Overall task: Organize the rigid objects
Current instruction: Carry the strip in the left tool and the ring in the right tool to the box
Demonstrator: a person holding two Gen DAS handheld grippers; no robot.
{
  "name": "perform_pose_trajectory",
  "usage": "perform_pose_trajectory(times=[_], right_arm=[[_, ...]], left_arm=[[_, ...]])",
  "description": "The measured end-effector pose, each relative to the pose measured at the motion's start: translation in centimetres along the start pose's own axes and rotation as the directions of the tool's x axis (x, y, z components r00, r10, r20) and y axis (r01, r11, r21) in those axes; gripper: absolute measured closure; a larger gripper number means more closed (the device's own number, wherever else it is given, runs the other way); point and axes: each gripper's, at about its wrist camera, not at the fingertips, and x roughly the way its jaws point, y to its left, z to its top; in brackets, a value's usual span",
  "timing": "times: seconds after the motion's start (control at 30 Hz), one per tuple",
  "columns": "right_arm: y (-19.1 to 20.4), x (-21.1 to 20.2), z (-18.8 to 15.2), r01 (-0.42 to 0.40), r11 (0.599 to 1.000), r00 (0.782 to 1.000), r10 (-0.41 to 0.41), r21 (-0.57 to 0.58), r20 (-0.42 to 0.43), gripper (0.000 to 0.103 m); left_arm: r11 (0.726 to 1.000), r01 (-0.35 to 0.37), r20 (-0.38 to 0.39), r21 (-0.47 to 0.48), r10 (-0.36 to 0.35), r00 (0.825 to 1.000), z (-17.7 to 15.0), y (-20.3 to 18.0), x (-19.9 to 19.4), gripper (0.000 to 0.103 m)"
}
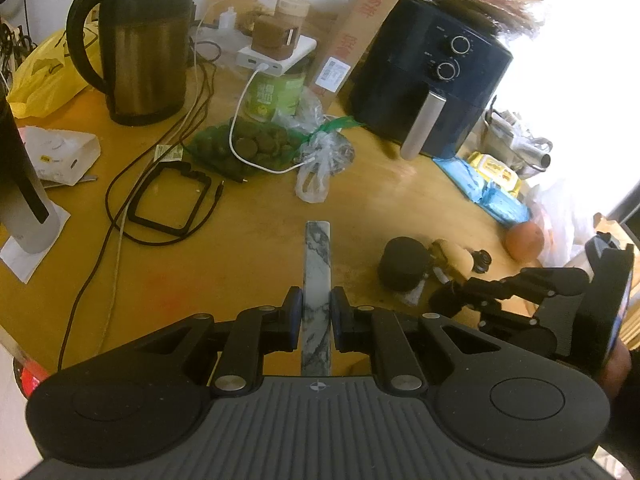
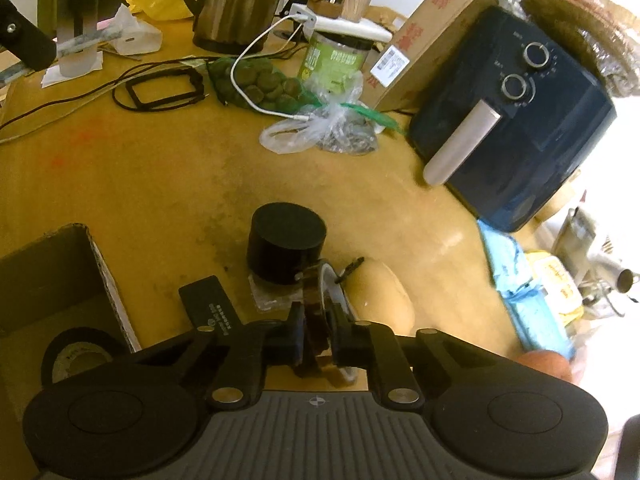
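My left gripper [image 1: 316, 312] is shut on a long marble-patterned slab [image 1: 317, 264], held edge-up above the wooden table [image 1: 248, 248]. My right gripper [image 2: 316, 328] is shut on a brown tape roll [image 2: 316, 312] with a white inner ring, just in front of a black cylinder [image 2: 285, 246] and beside a tan rounded object [image 2: 380, 300]. The black cylinder also shows in the left wrist view [image 1: 404, 264], with the right gripper [image 1: 452, 296] next to it. A black flat card [image 2: 210, 306] lies left of the tape roll.
A cardboard box [image 2: 52, 276] holding a black tape roll [image 2: 80, 354] sits at the left. A kettle [image 1: 144, 44], a green jar [image 1: 276, 92], plastic bags, cables, a black frame [image 1: 170, 196], an air fryer [image 1: 432, 76], blue packets [image 1: 480, 184] and an orange [image 1: 524, 240] crowd the table.
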Motion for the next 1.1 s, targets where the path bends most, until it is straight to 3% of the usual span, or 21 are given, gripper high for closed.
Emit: perform_pose_trajectory(times=[0.5,1.1], right_arm=[[-2.3,-2.8,-1.8,0.08,0.977,0.996,-0.084,0.197,0.01,0.092],[-6.1,-6.5,-5.4,0.19,0.871,0.98,-0.193,0.453,-0.041,0.092]], left_arm=[[0.997,0.056,-0.011,0.044,-0.056,0.998,0.2,-1.5,0.7,0.087],[0.982,0.142,-0.035,0.127,-0.139,0.99,0.2,-4.2,1.0,0.087]])
